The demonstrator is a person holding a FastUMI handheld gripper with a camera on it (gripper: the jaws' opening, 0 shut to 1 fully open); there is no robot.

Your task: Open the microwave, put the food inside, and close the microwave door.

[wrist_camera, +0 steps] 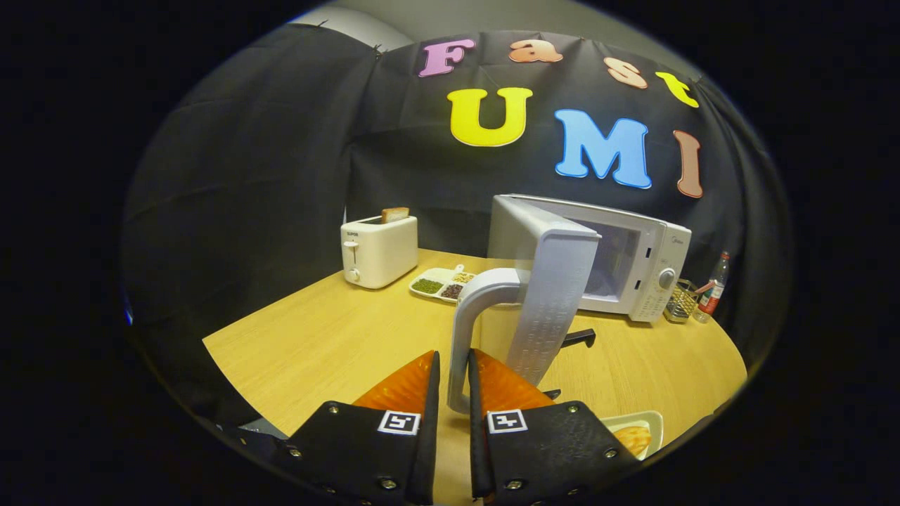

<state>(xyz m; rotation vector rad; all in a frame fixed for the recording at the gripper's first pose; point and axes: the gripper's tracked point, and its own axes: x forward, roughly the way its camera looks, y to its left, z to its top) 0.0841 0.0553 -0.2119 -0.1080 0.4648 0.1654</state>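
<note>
The gripper (453,376) is closed on the door handle (472,320) of the microwave (633,263), both fingers (408,383) pressing the lower run of the pale bar from either side. The door (555,295) is swung well out, seen nearly edge-on just ahead of the fingers, and the cavity (612,260) beyond it is exposed. The opening step is judged almost finished.

The food (635,437), something golden on a small pale tray (650,422), is placed on the wooden table (330,337) close beside the right finger, nearer than the door. Beyond the left finger, well apart, a toaster (378,249) with a slice of bread (394,214) and a divided dish of beans (441,283) are found; these are left alone.

To finish the step well, the handle should be drawn along the door's arc rather than straight back, so that the microwave is not dragged across the table. The pull should be carried on until the door is wide enough that the tray can be passed in without being clipped. Only then should the fingers be released, and the gripper withdrawn sideways clear of the bar before it is lowered to the tray
</note>
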